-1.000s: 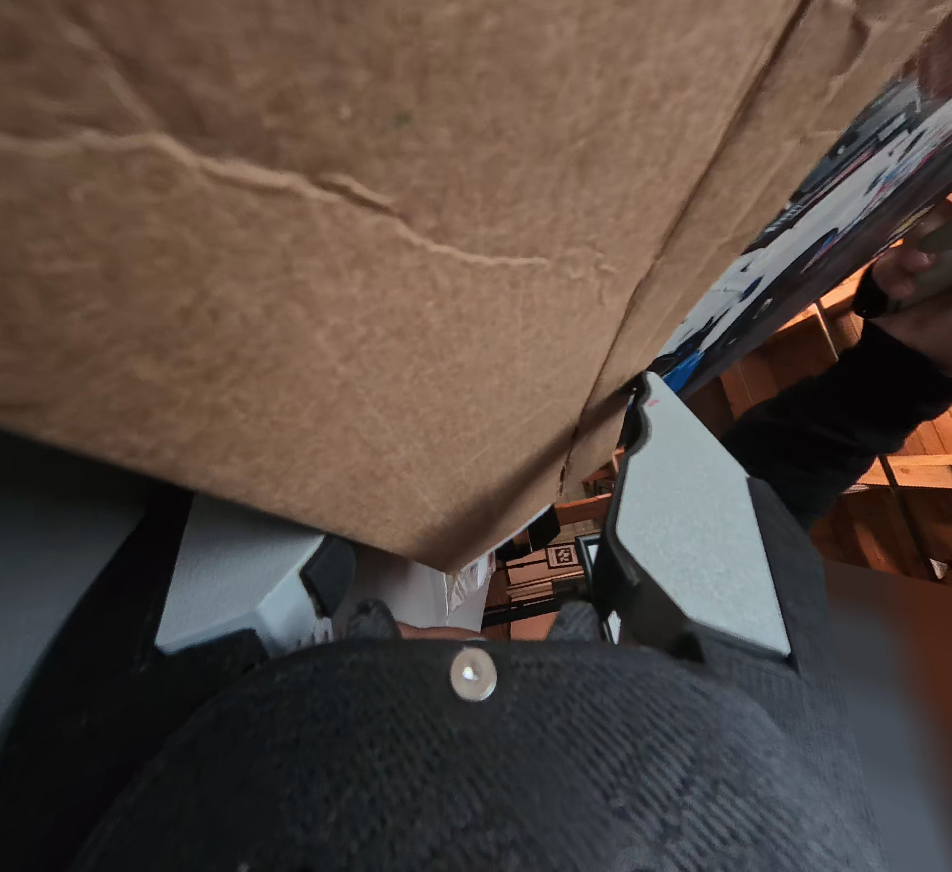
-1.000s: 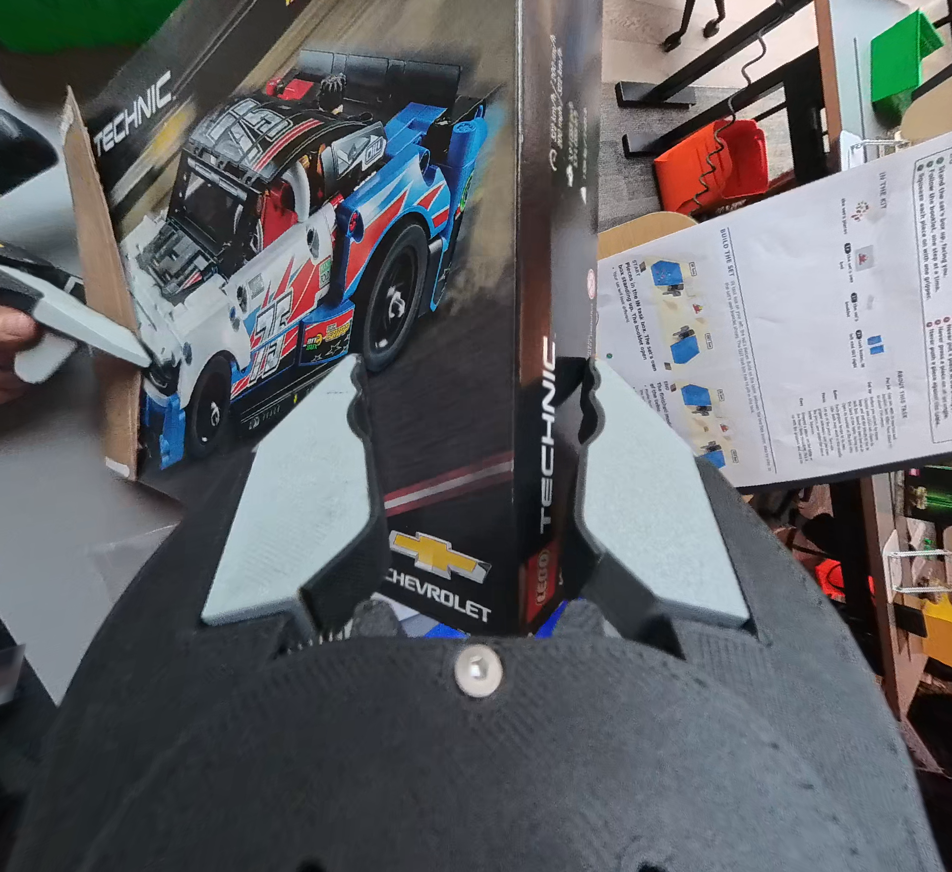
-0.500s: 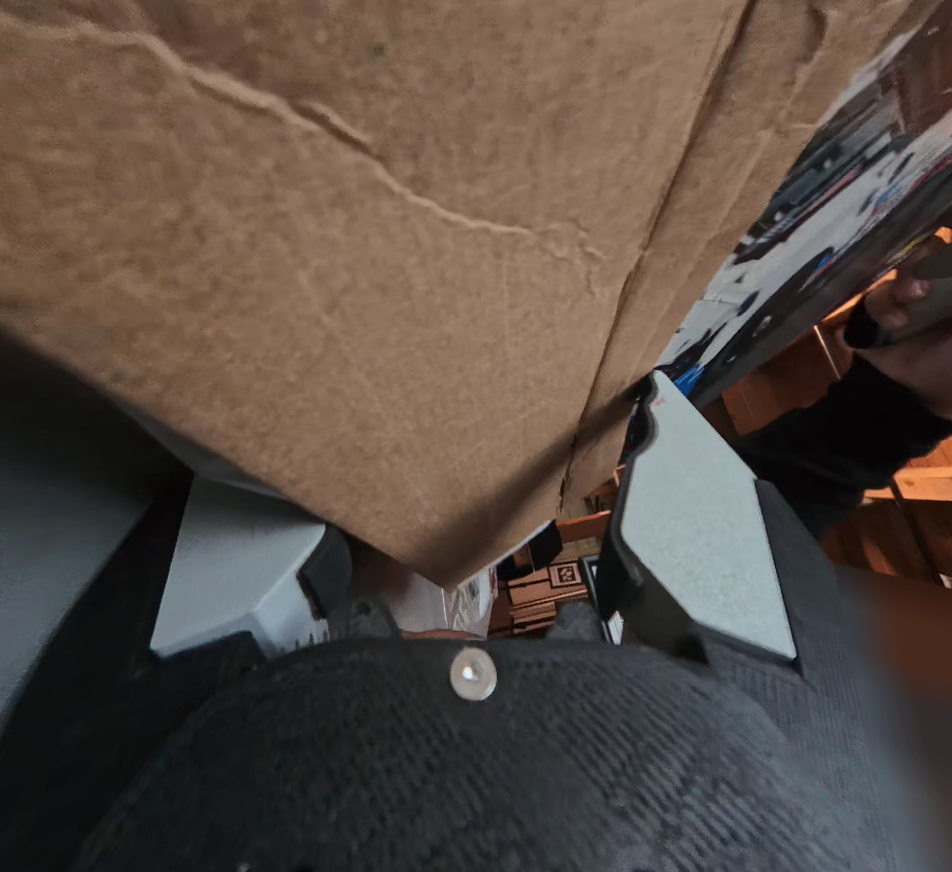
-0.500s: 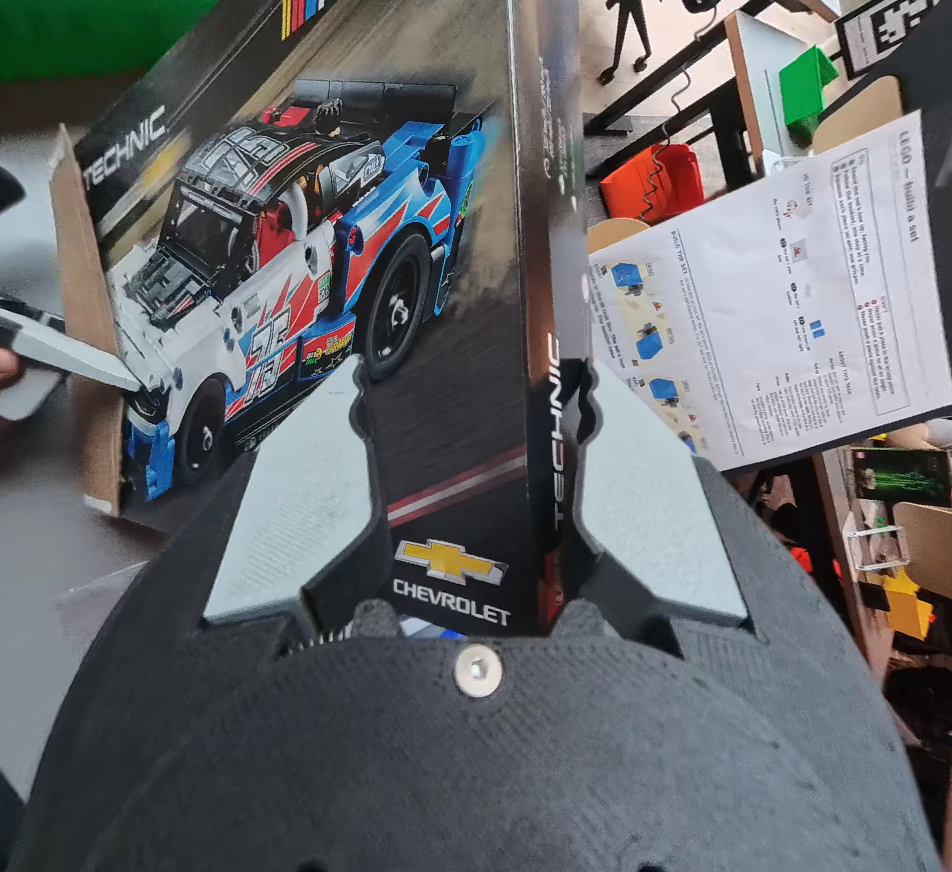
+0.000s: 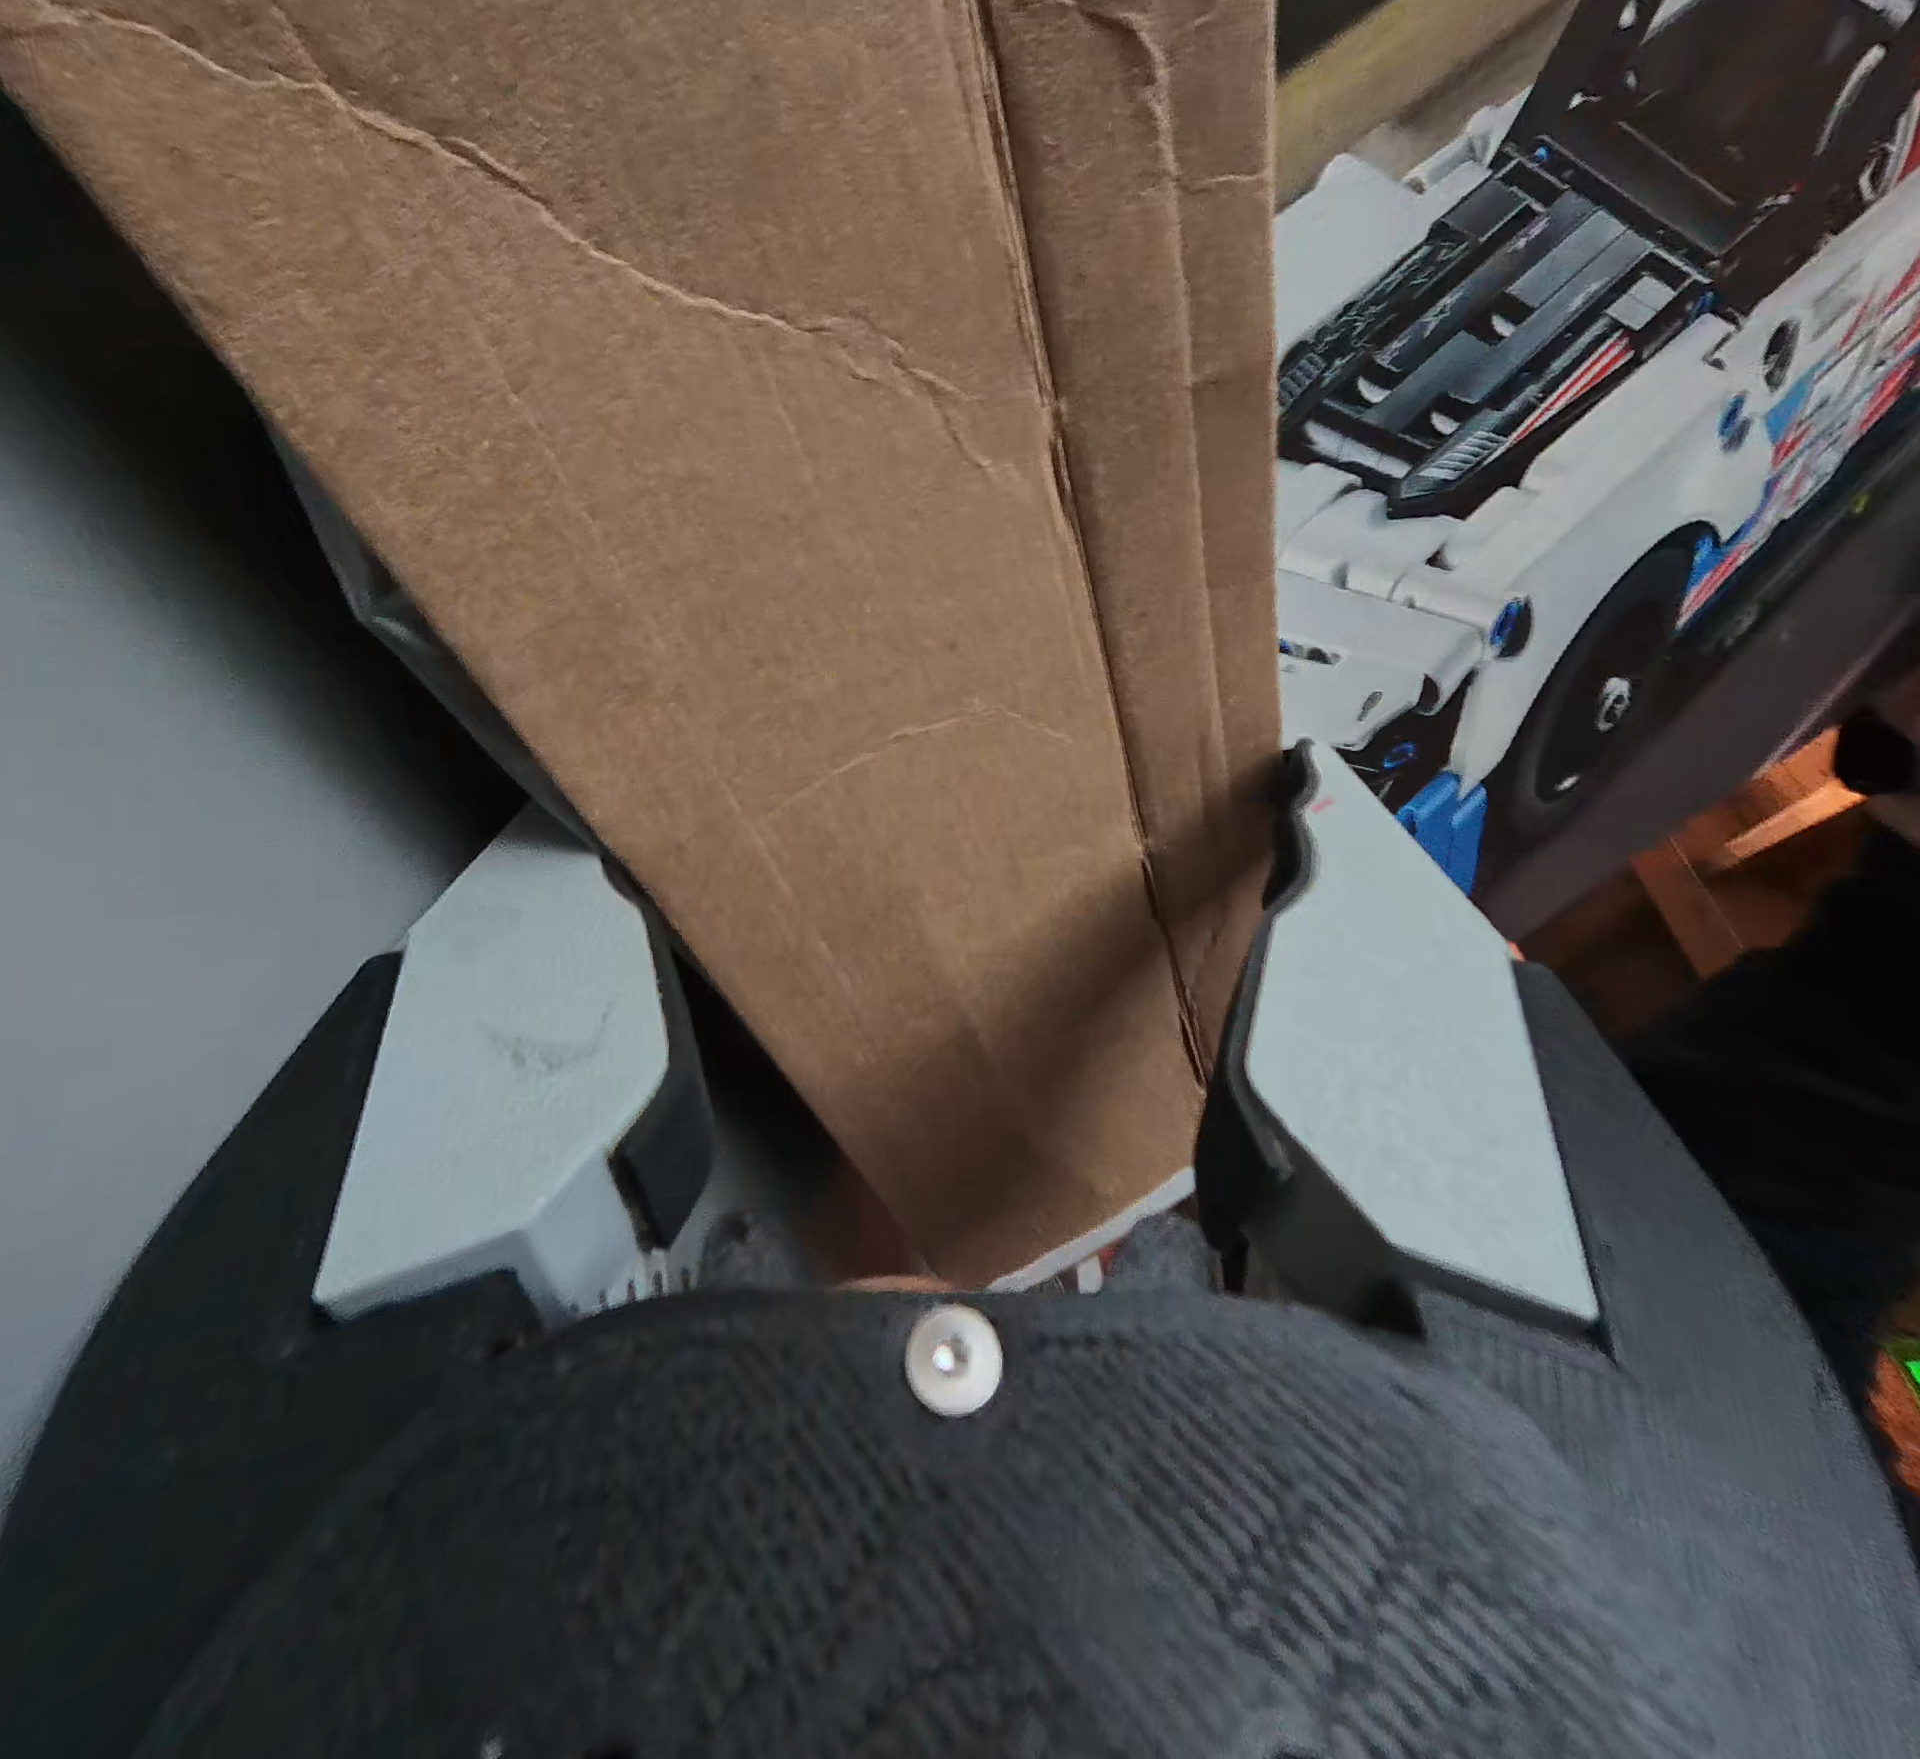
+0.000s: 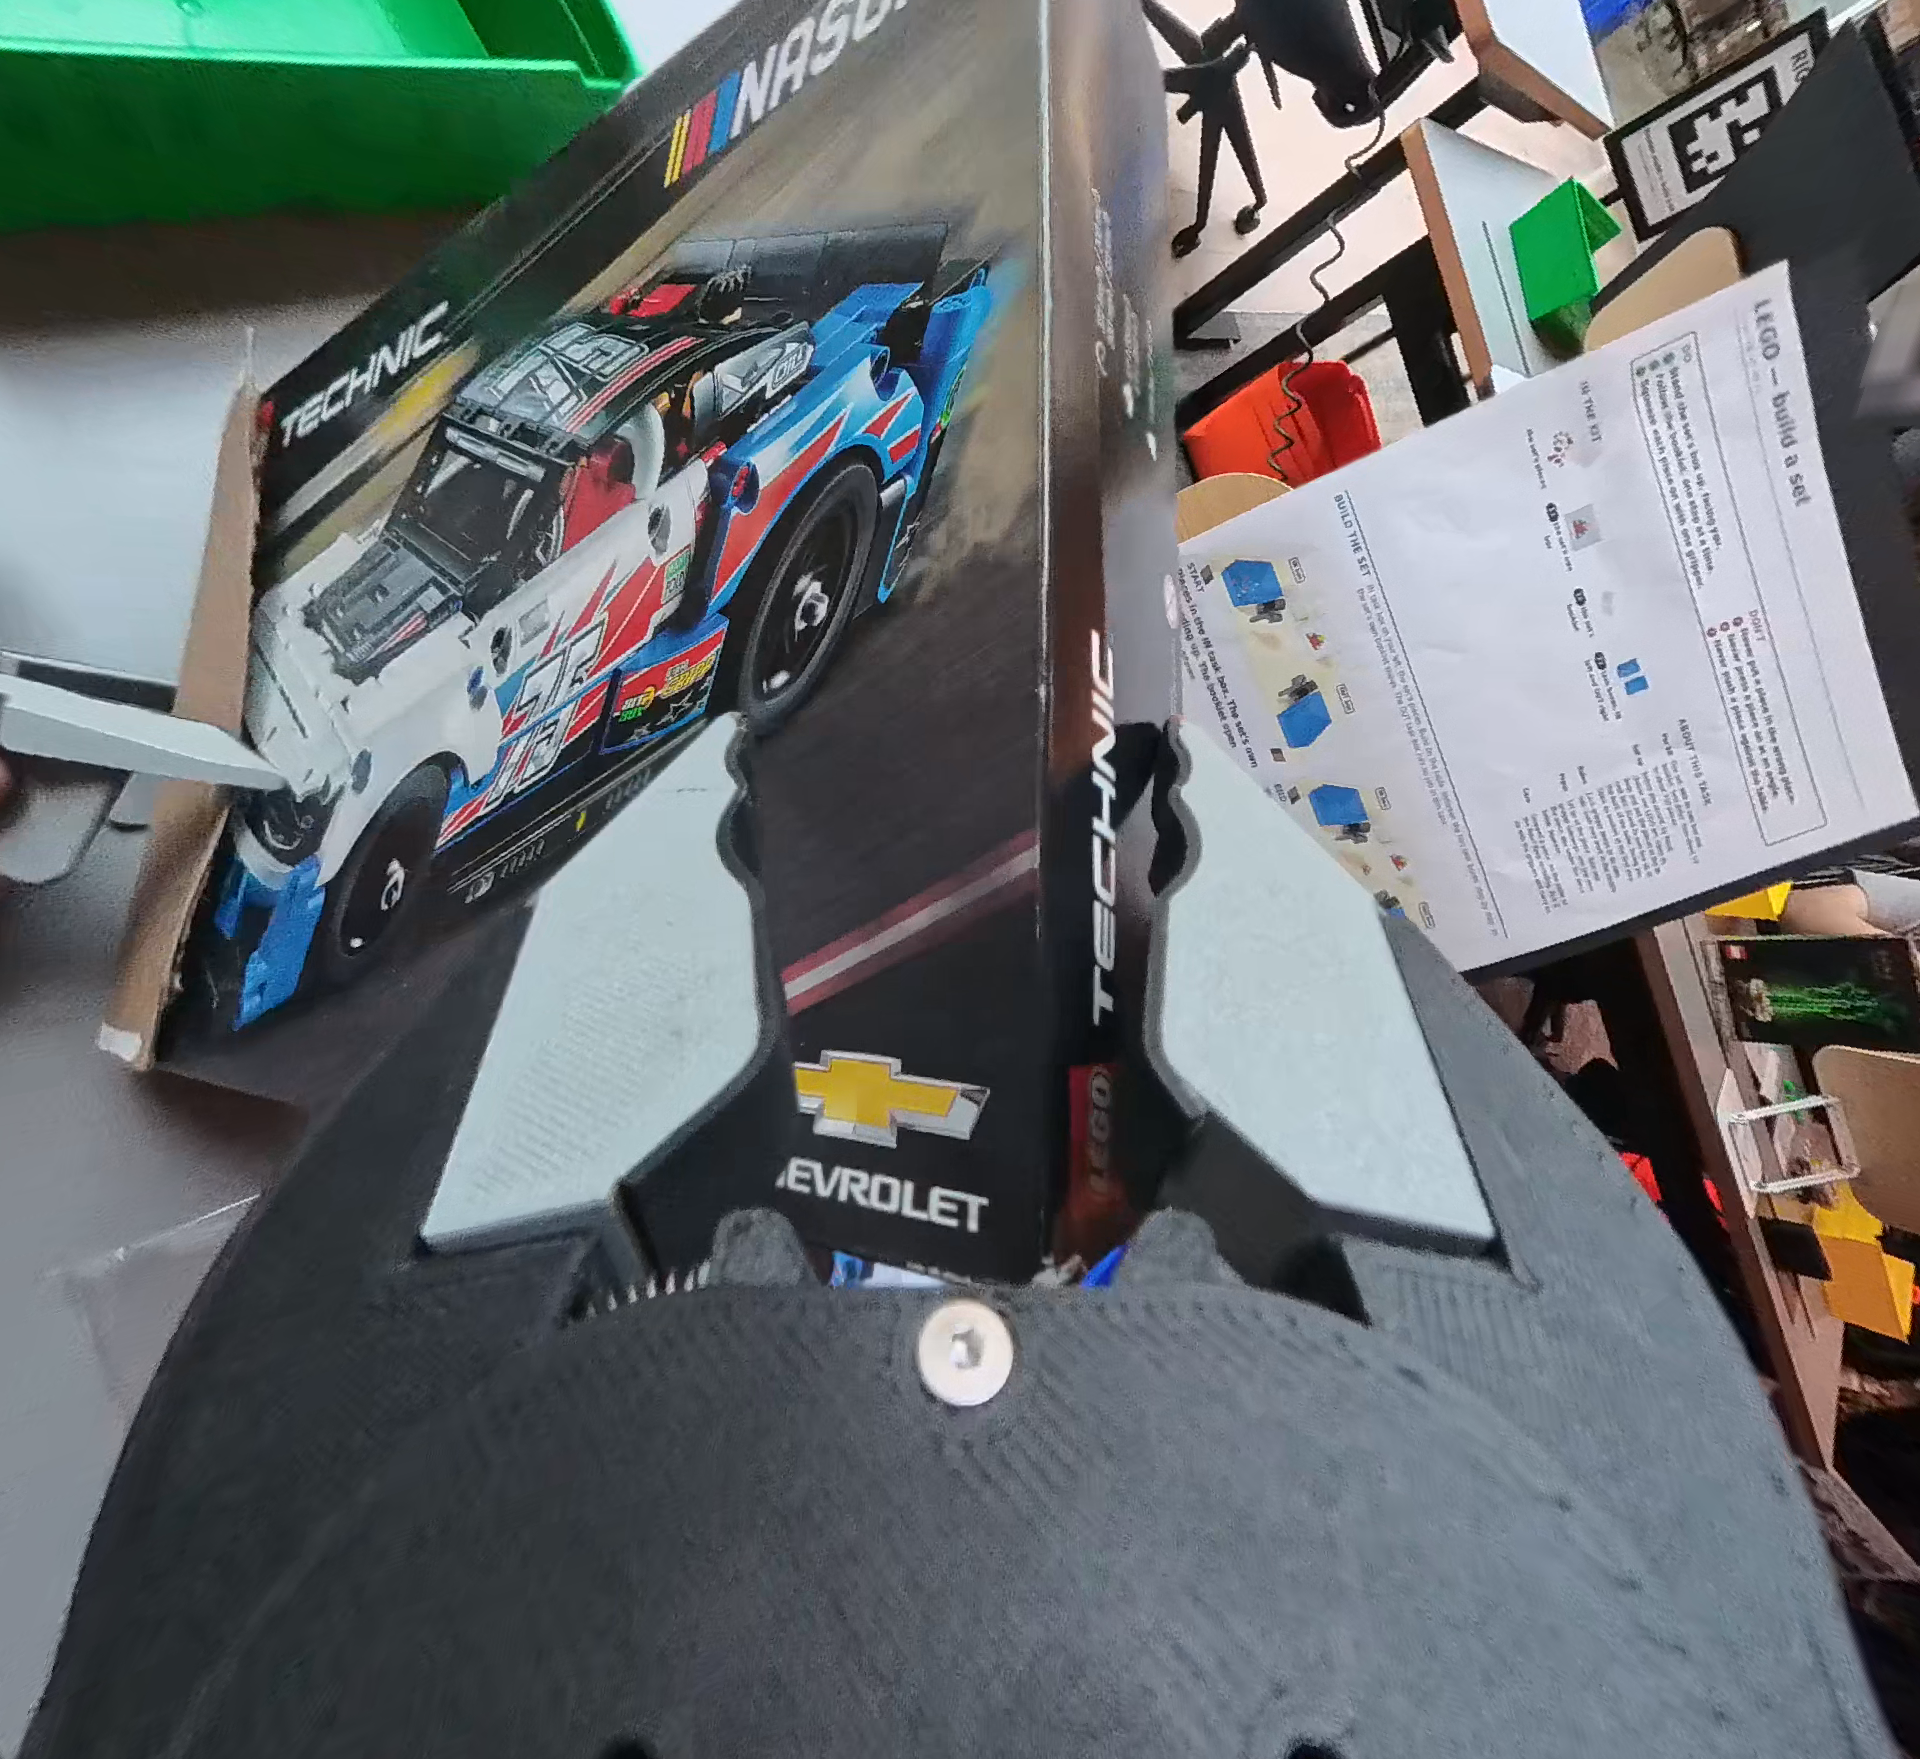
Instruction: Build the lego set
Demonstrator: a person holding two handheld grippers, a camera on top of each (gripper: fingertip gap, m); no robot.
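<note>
Here the box (image 6: 665,566), the biggest thing in view, is being held up off the grey table (image 6: 94,483), tilted, its printed face showing a racing car in white, blue and red. Its open end is pointing toward the left gripper (image 5: 940,961), and a brown flap (image 5: 727,462) is sticking out from that end, filling most of the left wrist view. The left gripper is clamping that flap: the right finger (image 5: 1382,1034) is pressing on the flap's folded edge, while the left finger (image 5: 509,1086) is sitting partly behind the cardboard, so its contact is hidden. In the right wrist view one pale fingertip of the left gripper (image 6: 156,753) is touching the box at the car's nose, just beside the brown edge.

The right gripper (image 6: 956,774) is gripping the box's near corner, one finger lying on the printed face and the other on the narrow dark side panel, jaws partway closed around the cardboard.

Behind the box a green bin (image 6: 260,26) is sitting on the table. To the right an instruction sheet (image 6: 1558,629) is standing propped up, tilted, beyond the box. Farther back, an orange bin (image 6: 1288,431) is resting on the floor near black desk legs.
</note>
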